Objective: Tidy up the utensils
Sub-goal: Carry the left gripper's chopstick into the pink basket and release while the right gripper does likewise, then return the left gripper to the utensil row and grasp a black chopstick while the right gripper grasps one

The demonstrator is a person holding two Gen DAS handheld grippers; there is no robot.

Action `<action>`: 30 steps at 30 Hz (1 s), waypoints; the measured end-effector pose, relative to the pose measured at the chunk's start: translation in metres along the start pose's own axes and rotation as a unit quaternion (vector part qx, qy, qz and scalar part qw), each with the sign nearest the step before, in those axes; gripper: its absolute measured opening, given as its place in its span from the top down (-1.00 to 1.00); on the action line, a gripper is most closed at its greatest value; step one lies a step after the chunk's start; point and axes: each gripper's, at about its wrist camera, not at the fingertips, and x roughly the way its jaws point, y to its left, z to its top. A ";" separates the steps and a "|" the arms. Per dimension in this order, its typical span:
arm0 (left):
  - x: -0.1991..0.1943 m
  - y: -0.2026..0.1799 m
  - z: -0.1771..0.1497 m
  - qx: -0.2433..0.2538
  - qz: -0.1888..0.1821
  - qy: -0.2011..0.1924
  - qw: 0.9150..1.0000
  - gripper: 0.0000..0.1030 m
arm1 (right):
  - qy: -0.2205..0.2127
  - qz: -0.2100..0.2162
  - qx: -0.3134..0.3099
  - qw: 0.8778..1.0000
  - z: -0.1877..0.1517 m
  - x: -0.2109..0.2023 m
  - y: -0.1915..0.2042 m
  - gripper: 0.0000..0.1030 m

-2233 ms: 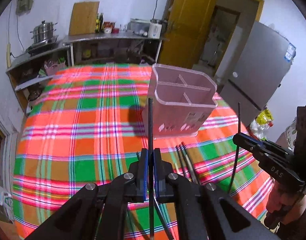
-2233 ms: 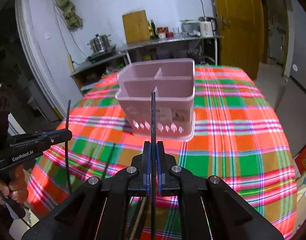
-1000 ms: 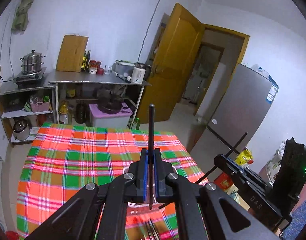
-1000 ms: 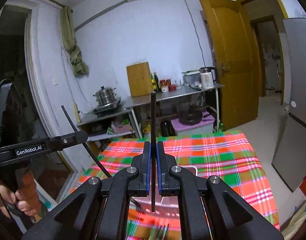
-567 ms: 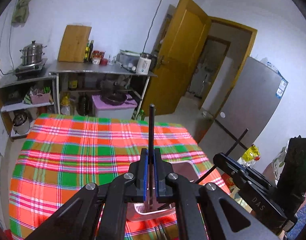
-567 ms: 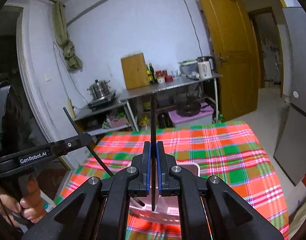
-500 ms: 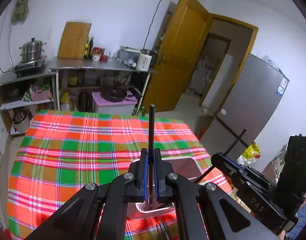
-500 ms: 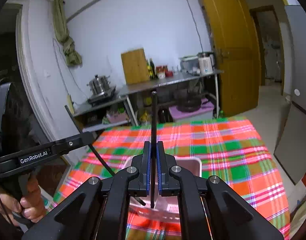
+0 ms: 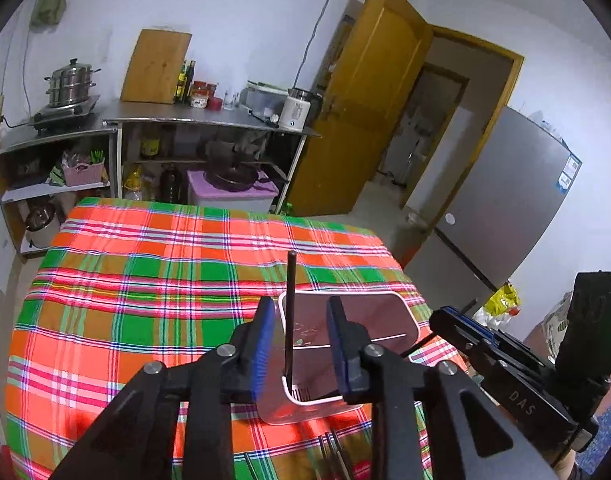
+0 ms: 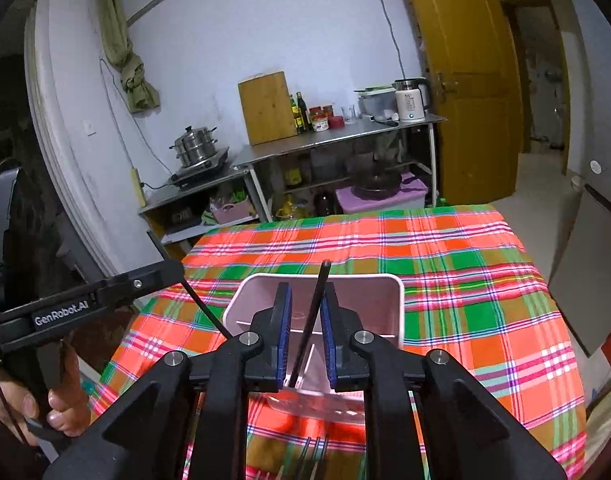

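Just now both sets of jaws have been opening, where half a second ago each was pinched tight on a black chopstick. The left gripper (image 9: 298,342) stands partly open, pads clear of its chopstick (image 9: 290,316), which rises between them in the lower middle of the left wrist view, its lower end down inside the pink utensil holder (image 9: 405,316) by the near rim. The right gripper (image 10: 305,336) is parted more narrowly, and its chopstick (image 10: 310,320) leans up and to the right across the gap; whether the stick brushes the right pad I cannot tell, but it no longer looks clamped.

I take this as the release: both chopsticks have been let go into the holder, so this pair looks as good as stowed.

The holder sits on the plaid tablecloth (image 9: 145,280), low in the centre of both views, right behind the fingers. More utensils (image 10: 315,456) lie on the cloth at the bottom edge of the right wrist view, beneath the gripper, so the sorting is probably not finished.
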 end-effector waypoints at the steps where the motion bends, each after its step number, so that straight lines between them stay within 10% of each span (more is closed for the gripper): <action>1: -0.005 0.000 -0.001 -0.001 0.000 -0.004 1.000 0.47 | -0.002 -0.001 0.001 1.000 0.000 -0.003 0.000 0.69; 13: -0.056 -0.005 -0.047 0.010 0.008 -0.023 1.000 0.47 | -0.040 -0.014 0.003 0.999 -0.024 -0.062 -0.002 0.62; 30: -0.064 0.015 -0.157 -0.016 0.020 0.044 0.999 0.47 | 0.029 -0.019 0.005 0.999 -0.115 -0.083 -0.002 0.62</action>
